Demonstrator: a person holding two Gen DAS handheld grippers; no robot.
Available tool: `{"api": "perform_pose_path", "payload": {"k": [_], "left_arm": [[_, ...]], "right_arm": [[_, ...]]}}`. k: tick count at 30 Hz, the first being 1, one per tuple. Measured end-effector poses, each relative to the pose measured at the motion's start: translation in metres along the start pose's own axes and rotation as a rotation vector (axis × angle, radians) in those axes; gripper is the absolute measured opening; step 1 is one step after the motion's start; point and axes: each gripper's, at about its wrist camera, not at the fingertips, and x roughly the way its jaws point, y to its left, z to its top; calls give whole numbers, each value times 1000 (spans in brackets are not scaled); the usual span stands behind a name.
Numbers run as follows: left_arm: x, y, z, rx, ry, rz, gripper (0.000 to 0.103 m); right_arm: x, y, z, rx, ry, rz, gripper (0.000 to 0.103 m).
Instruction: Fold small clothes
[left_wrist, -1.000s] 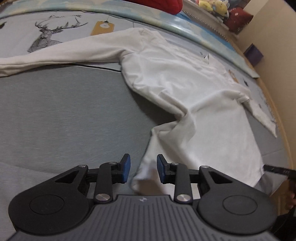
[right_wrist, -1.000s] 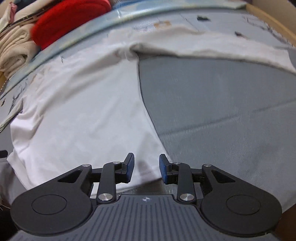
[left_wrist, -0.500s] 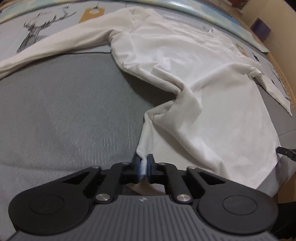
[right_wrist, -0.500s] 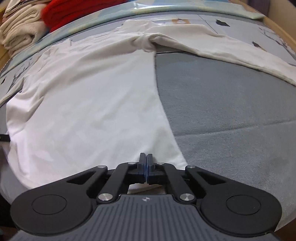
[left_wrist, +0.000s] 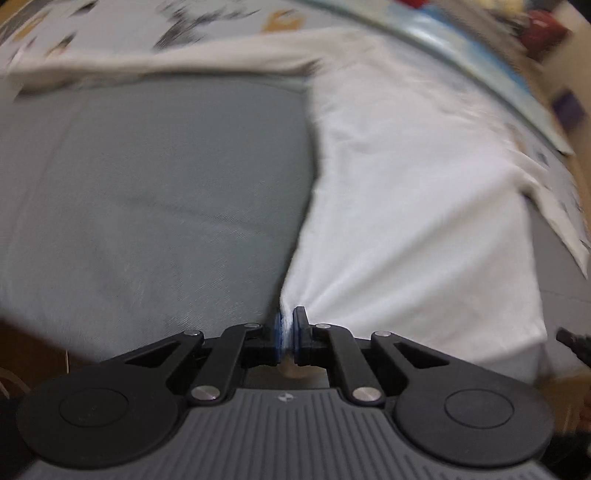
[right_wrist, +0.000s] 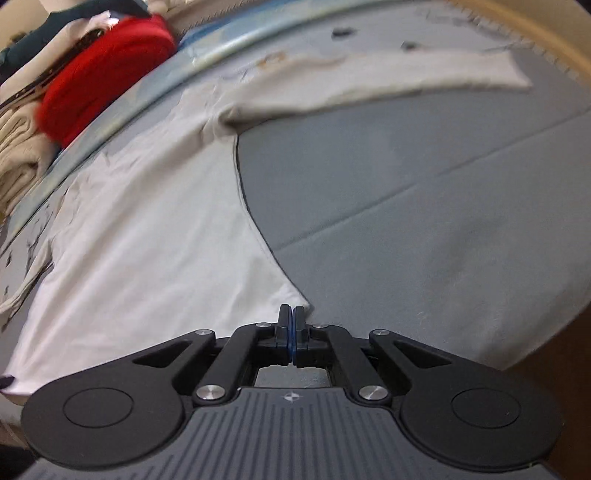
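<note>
Both tongs are clamped on the hem of the white long-sleeved cotton shirt (left_wrist: 413, 206), which lies spread face-flat on the grey fabric-covered bed (left_wrist: 155, 192). The left tongs (left_wrist: 287, 334) are pinched nearly closed on the hem corner, with a sliver of white cloth visible between the blue pads; fabric fans out from the pinch in tension creases. The right tongs (right_wrist: 291, 332) are closed tight at the opposite hem corner (right_wrist: 295, 301); the cloth runs right up to the pads, though how deep the bite goes cannot be told from that view. One sleeve (right_wrist: 388, 83) lies stretched sideways across the far part of the bed. A red folded garment (right_wrist: 107, 70) and a beige stack sit beyond the bed edge, well clear.

Assessment: the step in hand appears to be lifting the hem to carry it toward the collar.

Recommendations:
- Raise both corners together and level, so the hem stays straight and no diagonal crease forms.
- Keep the hem lightly taut between the two grips; slack will let the middle sag and bunch.
- The left view is blurred, suggesting fast travel. Slow the carry so the thin bite does not slip.
- Lay the hem down square to the shoulders before opening either grip.
- The sleeves are unfolded and will need attention separately.
</note>
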Motion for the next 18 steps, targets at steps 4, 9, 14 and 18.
{"api": "perform_pose_path", "payload": {"k": [4,9,14,18], "left_arm": [[12,3,13,-52,-9,-83,22],[24,10,16,-80,6,-48,25],[38,4,19,-53,43,-38,25],[34,-10,18,4,3,-48,7]], "right_arm": [[25,12,3,-69,-30,-14,19],[51,26,3,-146,39,-48,35],[58,45,-4,-278,37,-102,6],[31,40,2,-177,-8,-37,5]]}}
